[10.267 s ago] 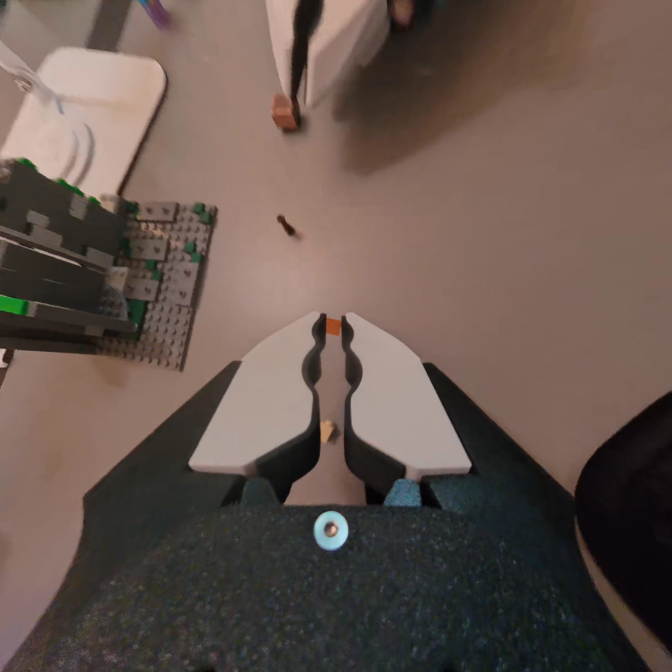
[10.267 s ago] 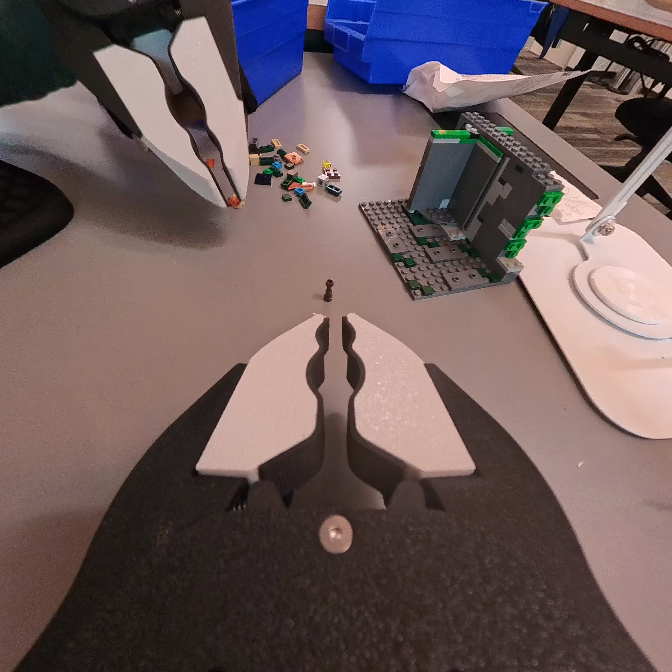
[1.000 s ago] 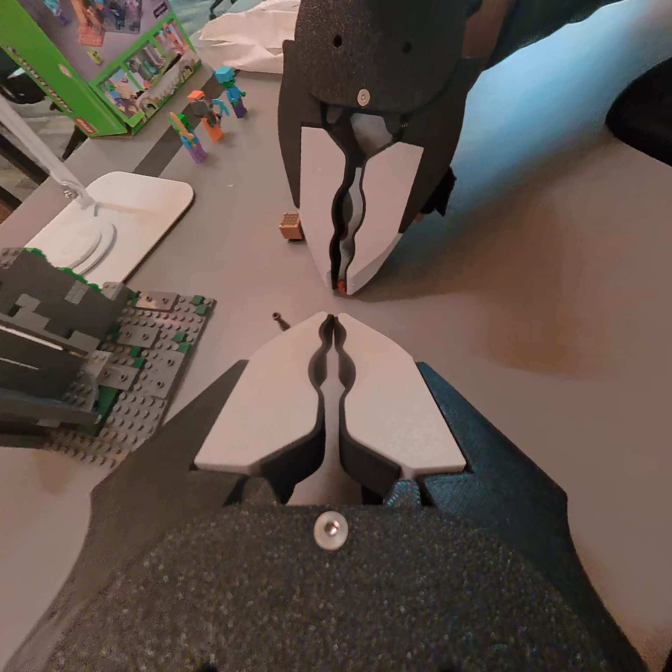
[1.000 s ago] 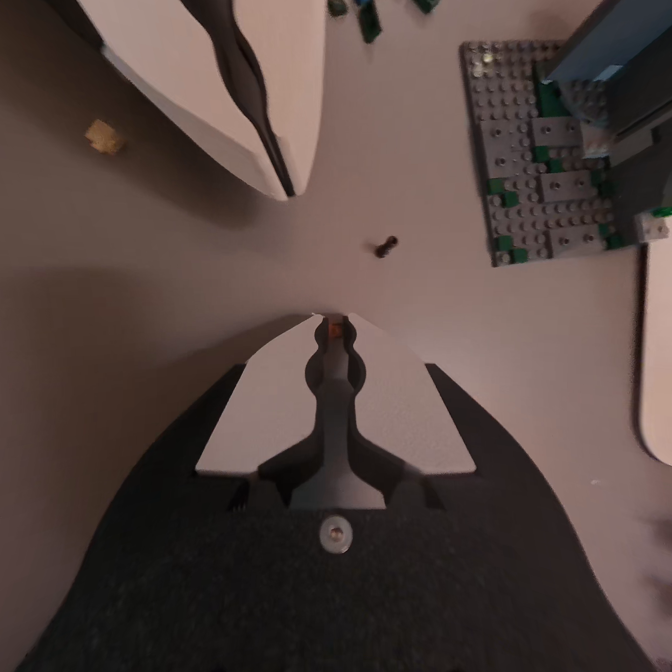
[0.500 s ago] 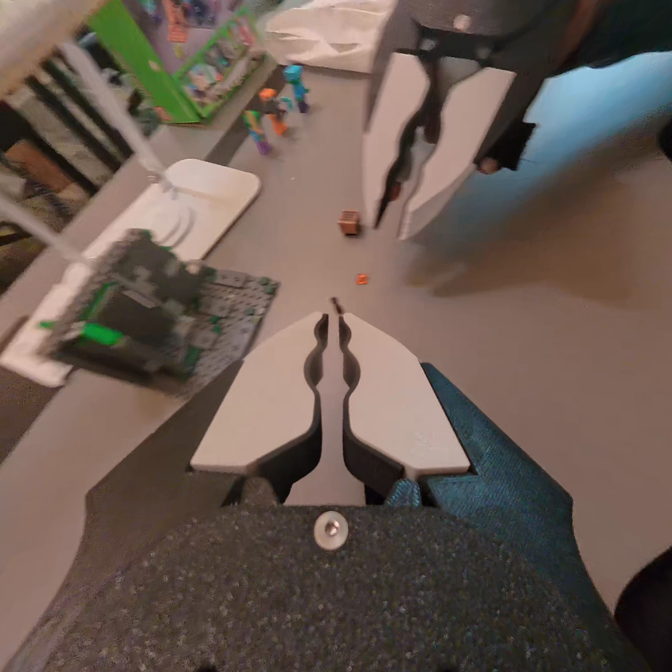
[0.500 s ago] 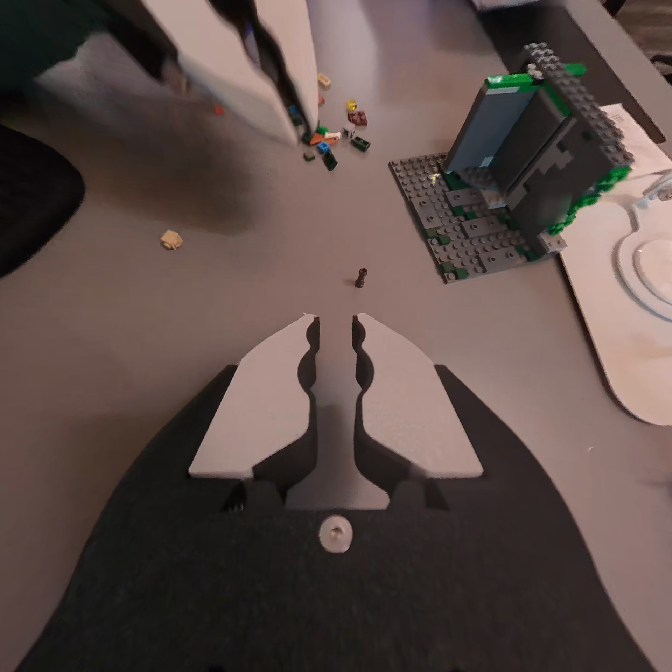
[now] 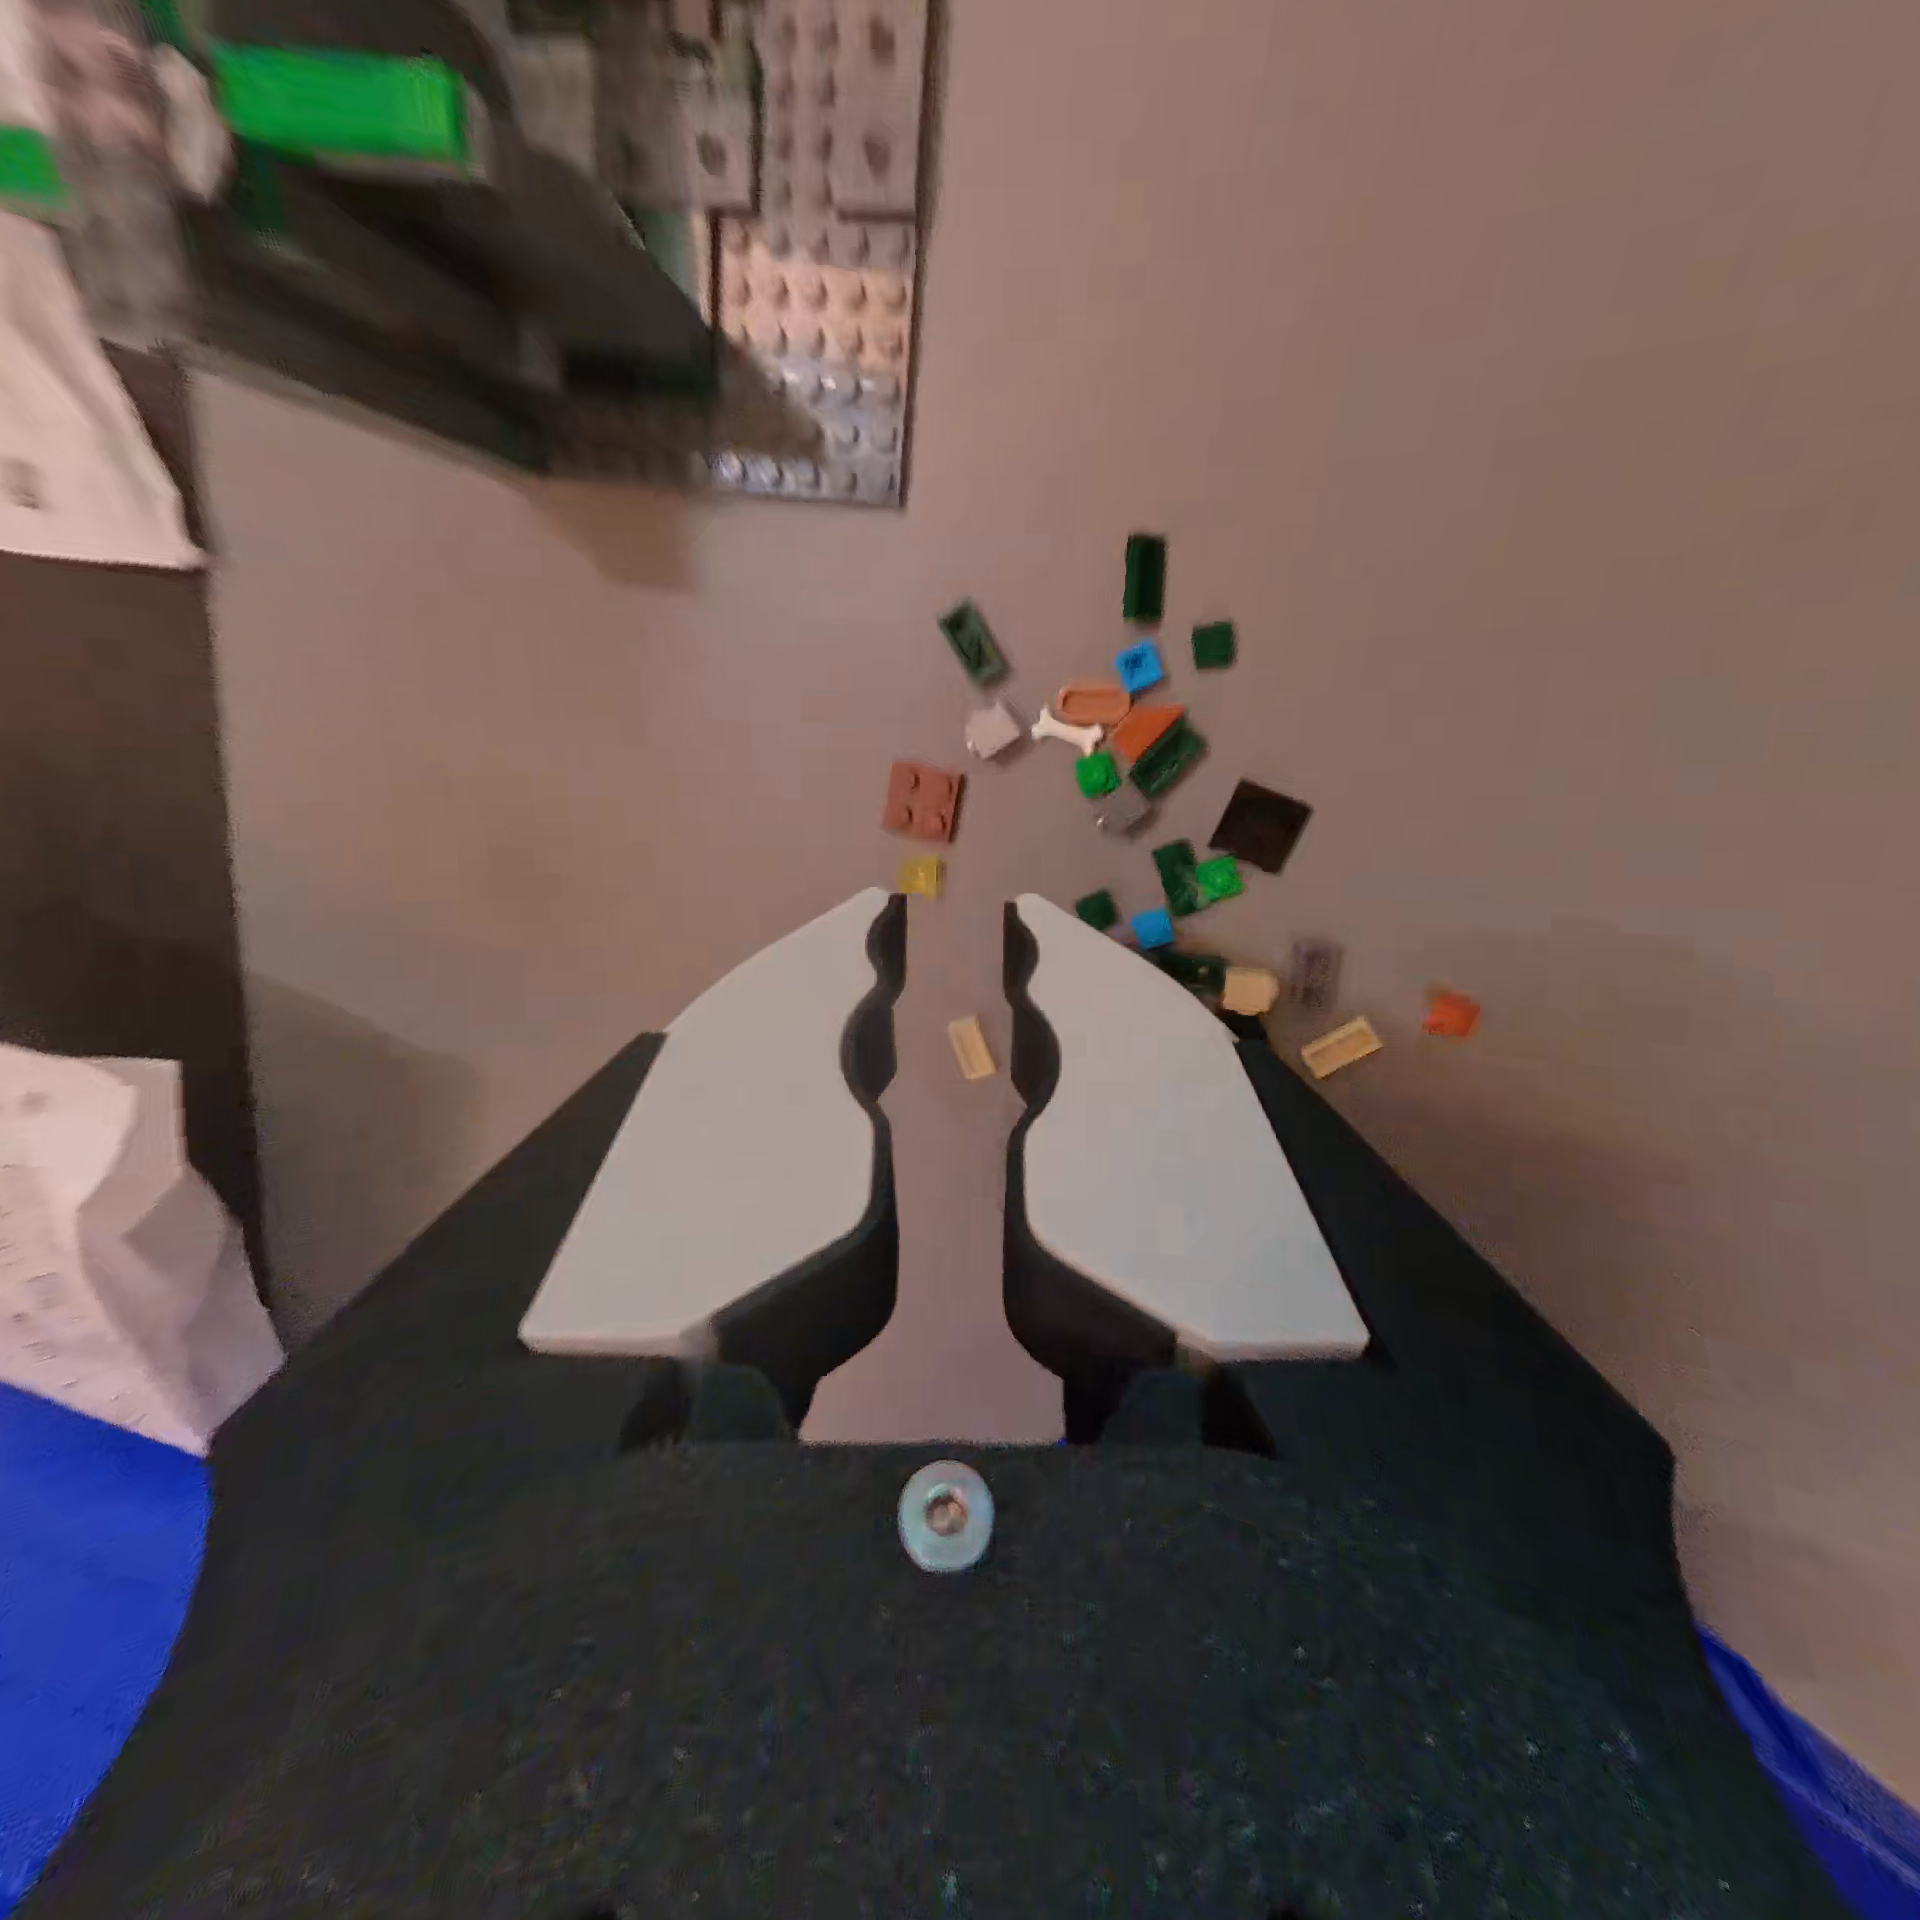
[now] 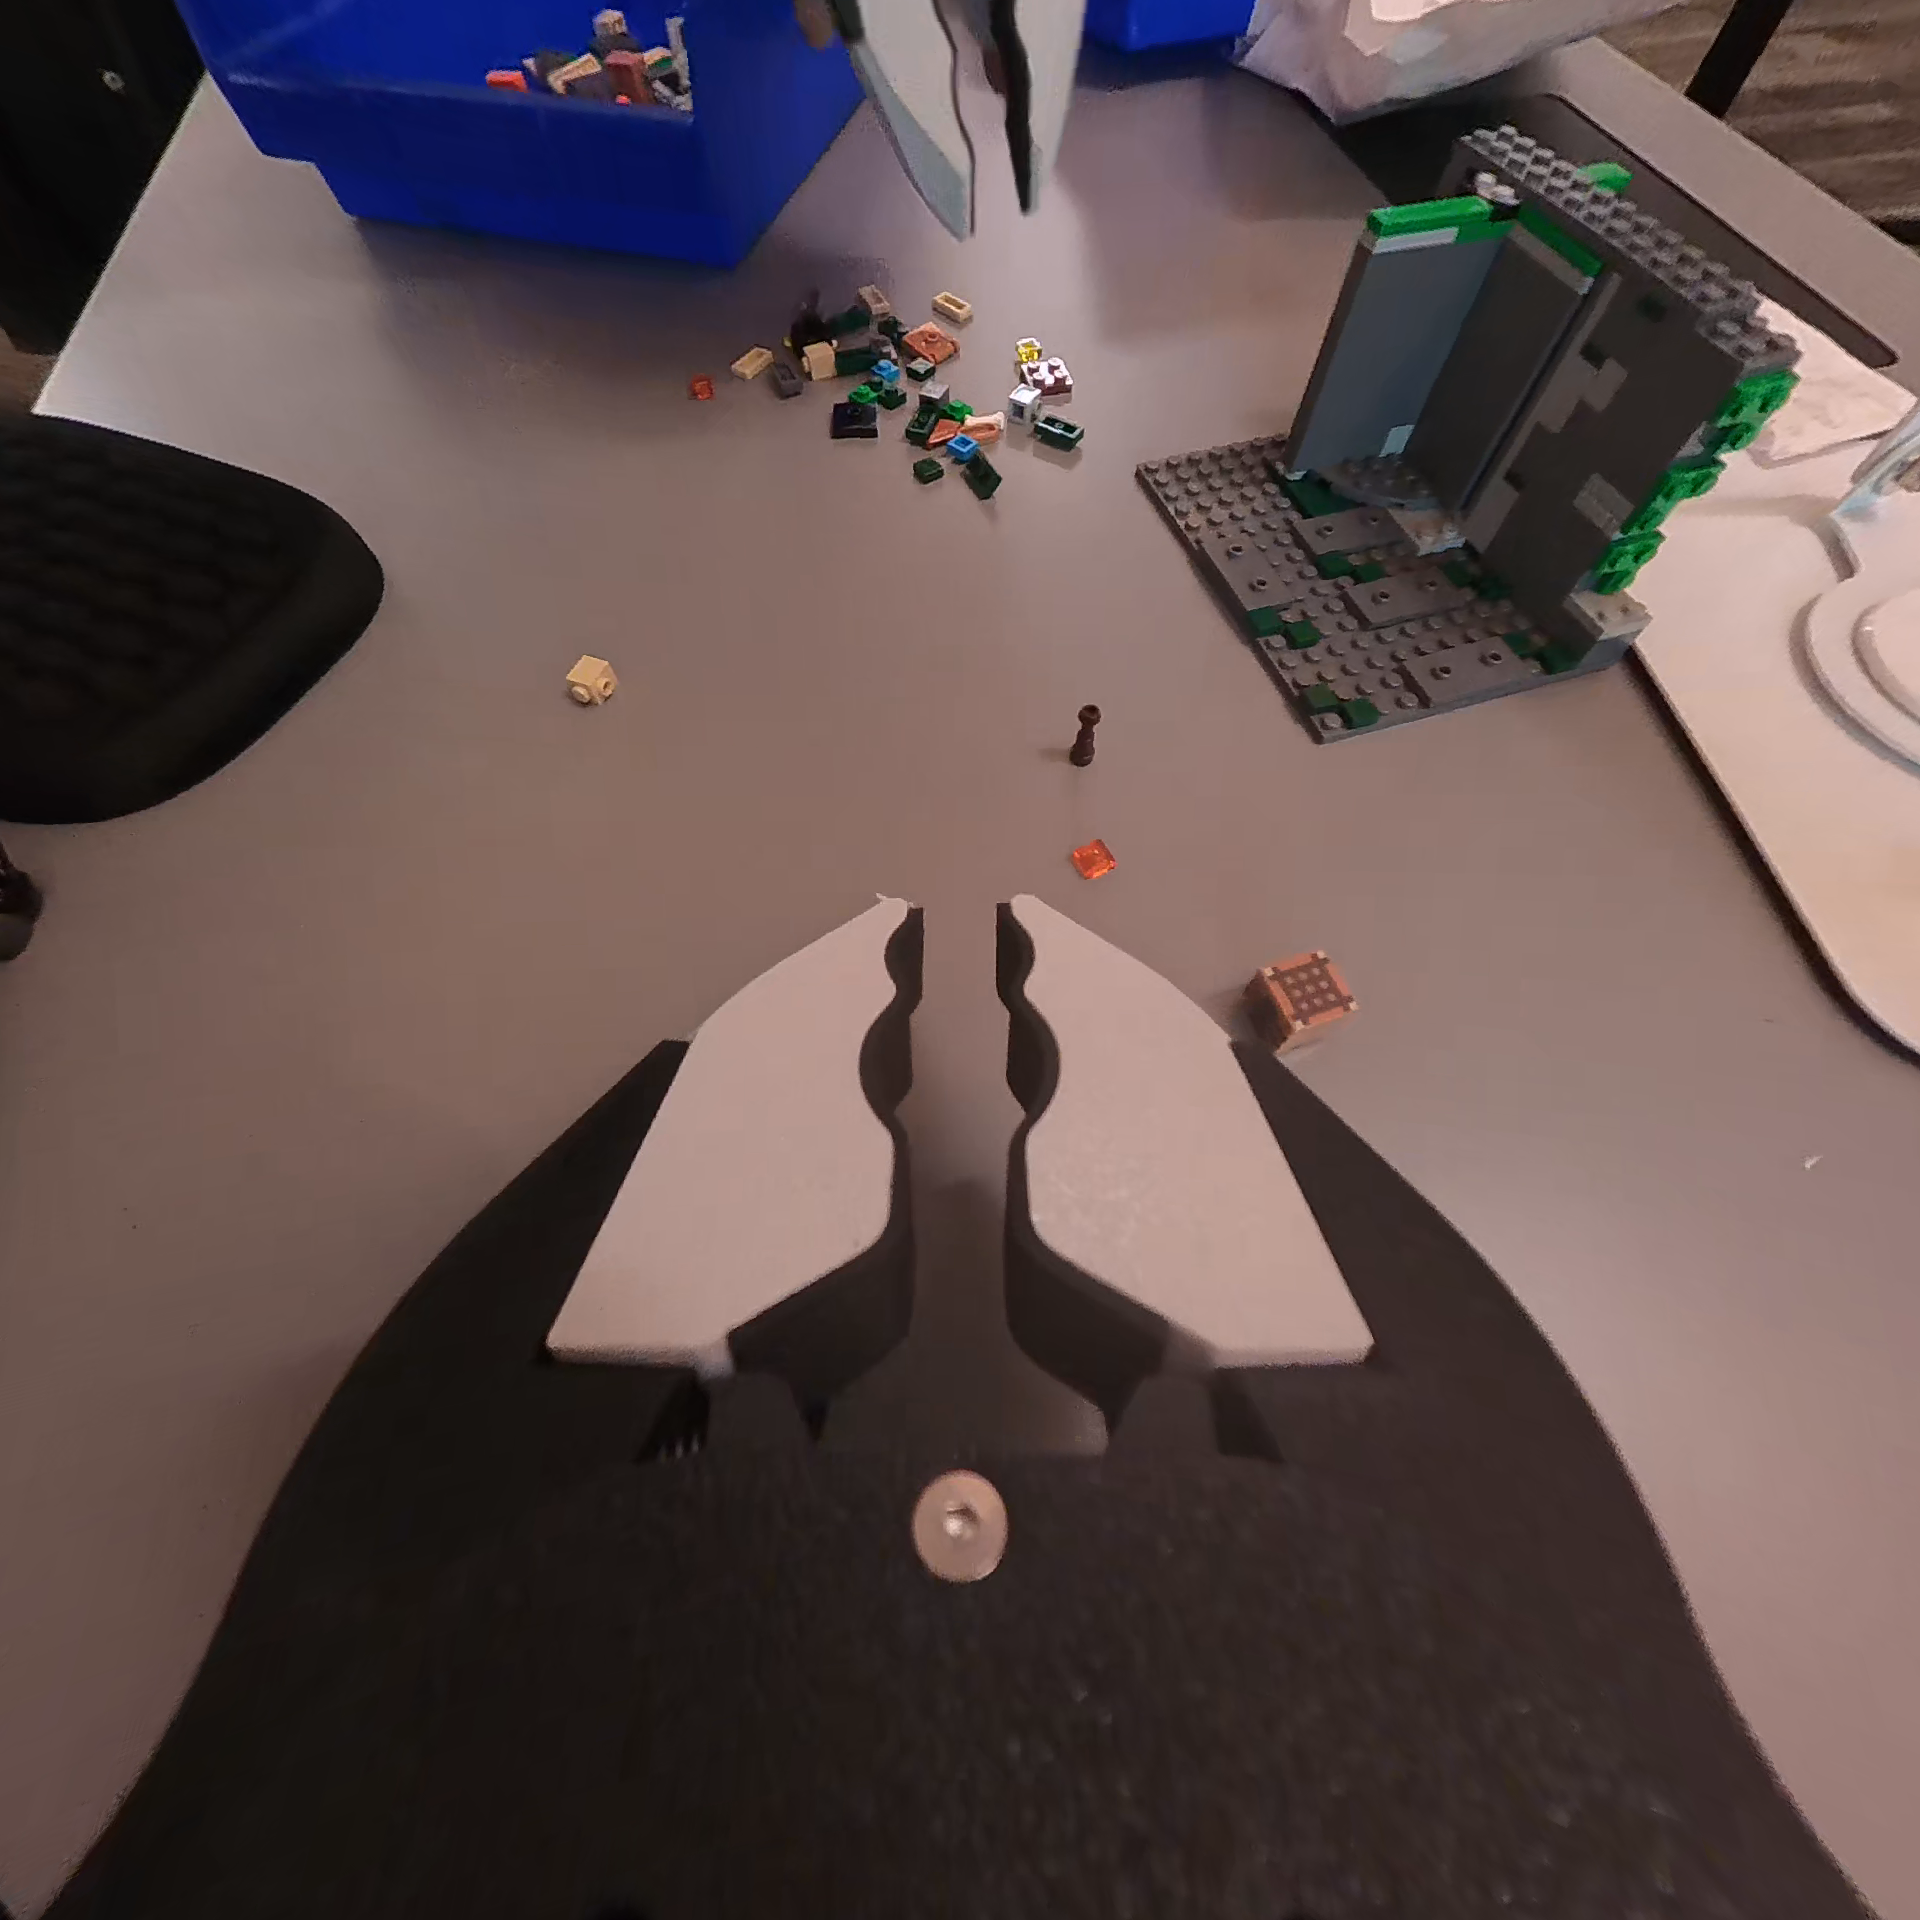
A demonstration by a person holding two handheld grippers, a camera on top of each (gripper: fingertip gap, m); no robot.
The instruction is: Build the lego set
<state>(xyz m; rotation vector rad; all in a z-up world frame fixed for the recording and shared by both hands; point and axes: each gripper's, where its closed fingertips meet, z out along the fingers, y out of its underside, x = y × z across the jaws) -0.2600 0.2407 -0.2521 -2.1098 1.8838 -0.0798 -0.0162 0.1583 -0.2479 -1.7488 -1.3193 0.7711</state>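
Observation:
My left gripper [image 7: 954, 906] is open and empty, hovering over a scatter of small loose bricks [image 7: 1143, 769]; a tan tile [image 7: 971, 1046] shows between its fingers. It also shows at the far end of the right wrist view [image 8: 992, 203]. My right gripper [image 8: 958, 909] is open and empty above the grey table. A small orange tile [image 8: 1094, 859] lies just ahead of it, right of centre, with a dark post piece [image 8: 1085, 735] beyond. The grey and green lego build [image 8: 1507, 416] stands on its studded baseplate [image 8: 1299, 623] at the right; it is blurred in the left wrist view [image 7: 416, 239].
A blue bin [image 8: 540, 135] with bricks sits at the far edge. The loose brick pile [image 8: 914, 384] lies in front of it. A tan cube [image 8: 592, 681] lies left, a brown printed cube [image 8: 1302, 997] right. A white board [image 8: 1818, 727] lies at the right; a black chair back [image 8: 135, 613] at the left. My right fingertips sit around 25 centimeters from my left ones. From my right tips it is roughly 7 centimeters to the brown printed cube [image 8: 1302, 997]; from my left, 25 centimeters.
My right gripper opened, dropped the orange tile on the table and pulled back. My left gripper swung away to the loose brick pile and opened.

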